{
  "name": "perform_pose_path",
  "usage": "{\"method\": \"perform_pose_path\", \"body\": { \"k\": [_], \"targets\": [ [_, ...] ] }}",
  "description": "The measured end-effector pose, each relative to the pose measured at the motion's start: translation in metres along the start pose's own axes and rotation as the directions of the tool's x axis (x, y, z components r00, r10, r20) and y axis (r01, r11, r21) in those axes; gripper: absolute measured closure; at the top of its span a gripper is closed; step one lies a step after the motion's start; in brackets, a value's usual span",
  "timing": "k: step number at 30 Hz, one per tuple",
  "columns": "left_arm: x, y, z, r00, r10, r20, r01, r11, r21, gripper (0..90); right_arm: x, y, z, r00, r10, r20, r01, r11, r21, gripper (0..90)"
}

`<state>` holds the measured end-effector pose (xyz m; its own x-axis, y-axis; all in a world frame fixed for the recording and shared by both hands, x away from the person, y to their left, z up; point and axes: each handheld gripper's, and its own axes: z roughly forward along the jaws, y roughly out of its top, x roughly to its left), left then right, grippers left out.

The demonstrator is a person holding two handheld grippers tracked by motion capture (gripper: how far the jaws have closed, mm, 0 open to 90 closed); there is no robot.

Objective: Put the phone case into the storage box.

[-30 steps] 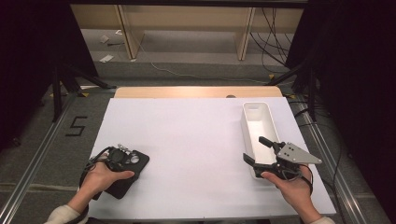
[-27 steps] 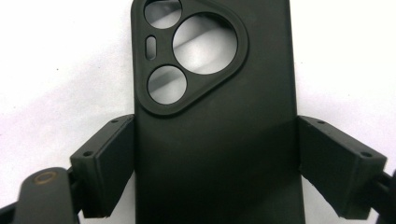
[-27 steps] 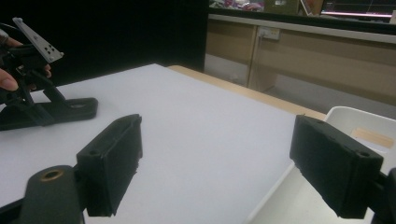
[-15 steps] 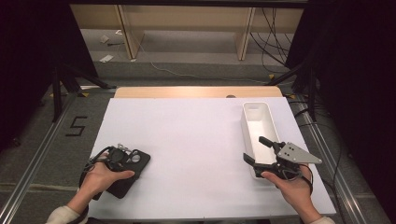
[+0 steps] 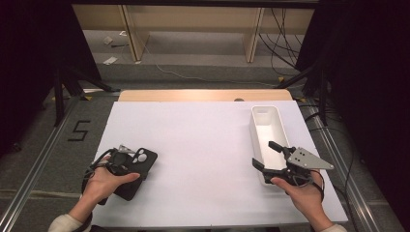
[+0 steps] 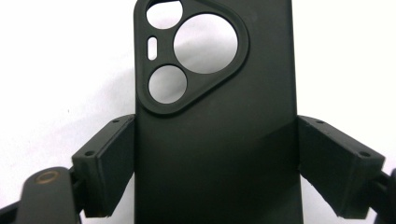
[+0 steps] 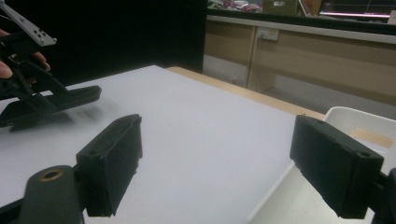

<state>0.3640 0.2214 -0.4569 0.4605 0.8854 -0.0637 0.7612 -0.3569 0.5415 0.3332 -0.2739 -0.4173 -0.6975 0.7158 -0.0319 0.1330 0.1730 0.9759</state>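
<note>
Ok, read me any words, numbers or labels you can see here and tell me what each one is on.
"5": black tape mark on the grey floor, left of the table.
Phone case: no brand or lettering on the side in view.
White bin: no label.
Papers on the floor in the high view: too small to read.

Left gripper (image 5: 138,164): low, fingers clamped wide. Right gripper (image 5: 267,155): level, fingers (image 7: 109,163) parted, nothing between.
</note>
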Motion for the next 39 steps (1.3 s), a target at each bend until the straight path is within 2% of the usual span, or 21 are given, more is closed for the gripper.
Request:
{"method": "perform_pose_path", "body": {
  "k": [7,12,20,29,31,36,39],
  "targets": [
    [-0.004,0.004,-0.007,1.0000,0.006,0.003,-0.006,0.9954,-0.096,15.8,0.000,0.000,0.000,1.0000,0.001,0.003,-0.001,1.000,0.001,17.8],
    [-0.006,0.007,-0.012,0.9996,-0.017,0.024,0.021,0.9864,-0.163,15.7,0.000,0.000,0.000,1.0000,0.002,0.003,-0.002,1.000,0.000,17.7],
    [-0.010,0.009,-0.013,0.9997,0.000,0.025,0.005,0.9812,-0.193,15.7,0.000,0.000,0.000,1.0000,0.000,0.004,0.000,1.000,0.001,17.5],
    [-0.014,0.013,-0.017,0.9994,-0.004,0.035,0.013,0.9657,-0.259,15.7,0.000,0.000,0.000,0.9999,0.007,0.010,-0.007,1.000,-0.002,17.0],
    [-0.016,0.014,-0.017,0.9995,-0.001,0.031,0.009,0.9598,-0.281,15.7,0.000,0.000,0.000,0.9999,0.010,0.010,-0.010,1.000,-0.004,17.0],
    [-0.021,0.016,-0.018,0.9991,0.024,0.035,-0.013,0.9546,-0.298,15.7,0.001,0.001,0.001,0.9999,0.010,0.009,-0.010,1.000,-0.007,16.4],
    [-0.023,0.018,-0.018,0.9990,0.031,0.033,-0.019,0.9477,-0.319,15.7,0.001,0.001,0.001,0.9999,0.011,0.012,-0.011,1.000,-0.008,15.9]
  ]
}}
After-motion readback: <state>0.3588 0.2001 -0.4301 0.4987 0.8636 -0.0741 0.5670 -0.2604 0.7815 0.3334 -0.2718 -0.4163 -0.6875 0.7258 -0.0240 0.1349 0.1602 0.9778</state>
